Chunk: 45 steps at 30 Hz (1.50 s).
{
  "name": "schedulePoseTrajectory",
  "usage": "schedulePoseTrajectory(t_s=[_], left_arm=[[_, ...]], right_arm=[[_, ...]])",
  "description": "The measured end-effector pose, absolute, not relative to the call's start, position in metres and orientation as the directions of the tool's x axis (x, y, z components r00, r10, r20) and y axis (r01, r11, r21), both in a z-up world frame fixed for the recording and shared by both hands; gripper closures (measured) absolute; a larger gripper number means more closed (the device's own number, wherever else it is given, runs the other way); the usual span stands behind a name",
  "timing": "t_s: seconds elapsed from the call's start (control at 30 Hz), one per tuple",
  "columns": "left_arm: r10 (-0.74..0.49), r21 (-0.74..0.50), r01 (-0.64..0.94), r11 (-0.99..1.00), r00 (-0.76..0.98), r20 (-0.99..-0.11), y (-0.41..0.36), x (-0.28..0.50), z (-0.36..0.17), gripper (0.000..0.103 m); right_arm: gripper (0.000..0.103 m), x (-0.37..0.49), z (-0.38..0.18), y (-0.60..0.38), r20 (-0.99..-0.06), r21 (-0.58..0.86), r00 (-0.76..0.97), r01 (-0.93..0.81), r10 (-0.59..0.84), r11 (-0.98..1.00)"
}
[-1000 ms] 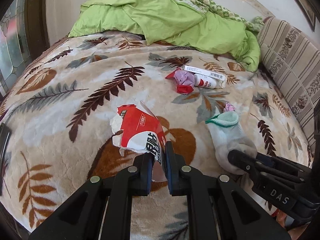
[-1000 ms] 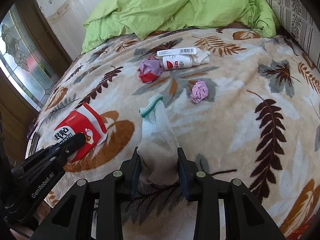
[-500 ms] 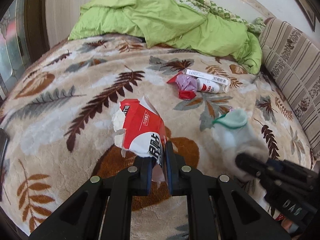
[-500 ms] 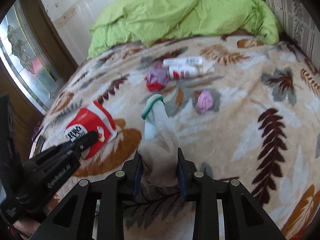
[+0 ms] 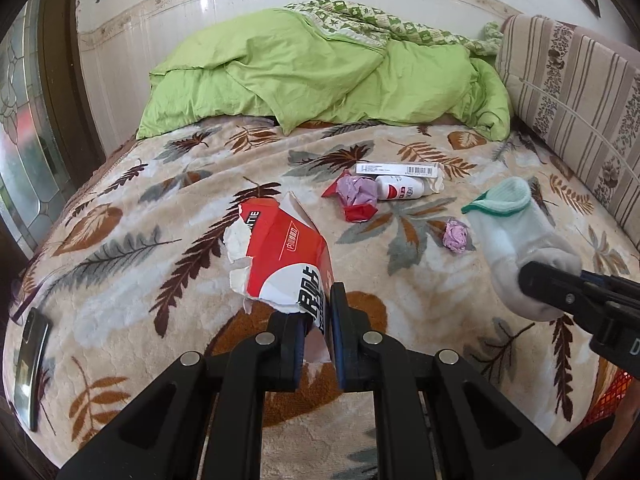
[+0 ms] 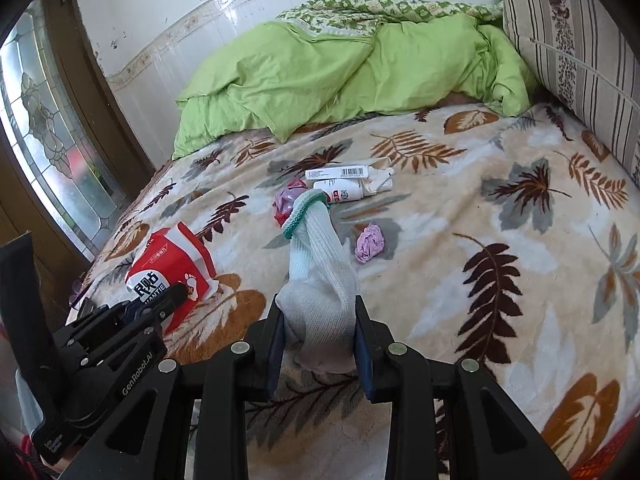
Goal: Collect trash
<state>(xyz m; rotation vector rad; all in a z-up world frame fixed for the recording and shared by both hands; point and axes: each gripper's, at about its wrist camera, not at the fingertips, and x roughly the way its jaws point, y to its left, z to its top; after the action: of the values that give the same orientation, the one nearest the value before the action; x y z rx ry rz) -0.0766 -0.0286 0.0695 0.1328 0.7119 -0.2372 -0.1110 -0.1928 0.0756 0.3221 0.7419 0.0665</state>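
My left gripper (image 5: 318, 322) is shut on a torn red and white carton (image 5: 280, 258), held just above the leaf-patterned blanket (image 5: 132, 264); the carton (image 6: 170, 264) shows at the left of the right wrist view too. My right gripper (image 6: 318, 334) is shut on the toe of a white sock (image 6: 320, 276) with a green cuff, lifted off the bed; the sock (image 5: 516, 240) hangs at the right of the left wrist view. Left on the blanket are a crumpled red and purple wrapper (image 5: 356, 198), a small purple wad (image 5: 456, 235), a white bottle (image 5: 402, 190) and a long white box (image 5: 396, 169).
A green duvet (image 5: 320, 76) is heaped at the far end of the bed. A striped cushion (image 5: 576, 92) lines the right side. A dark phone (image 5: 30, 360) lies near the bed's left edge. A stained-glass door (image 6: 48, 136) stands at the left.
Both grippers have risen and pulled back from the bed, lifting the carton and the sock off the blanket. The other litter has stayed where it was.
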Motion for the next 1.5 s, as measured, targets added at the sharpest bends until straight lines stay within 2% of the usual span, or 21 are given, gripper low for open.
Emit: schedulePoseTrajectory(t_s=[0.47, 0.6, 1.5], left_arm=[[-0.198, 0.027, 0.289, 0.957, 0.717, -0.668, -0.046, -0.073, 0.069, 0.092], [-0.209, 0.015, 0.293, 0.956, 0.715, -0.667, -0.045, -0.073, 0.07, 0.092], [-0.235, -0.01, 0.317, 0.949, 0.683, -0.692, -0.043, -0.063, 0.059, 0.092]], right_arm=[[0.071, -0.111, 0.081, -0.196, -0.663, 0.27, 0.736, 0.067, 0.135, 0.961], [0.071, -0.118, 0.08, -0.204, -0.66, 0.315, 0.736, 0.088, 0.151, 0.945], [0.071, -0.103, 0.068, -0.201, -0.677, 0.325, 0.724, 0.136, 0.13, 0.936]])
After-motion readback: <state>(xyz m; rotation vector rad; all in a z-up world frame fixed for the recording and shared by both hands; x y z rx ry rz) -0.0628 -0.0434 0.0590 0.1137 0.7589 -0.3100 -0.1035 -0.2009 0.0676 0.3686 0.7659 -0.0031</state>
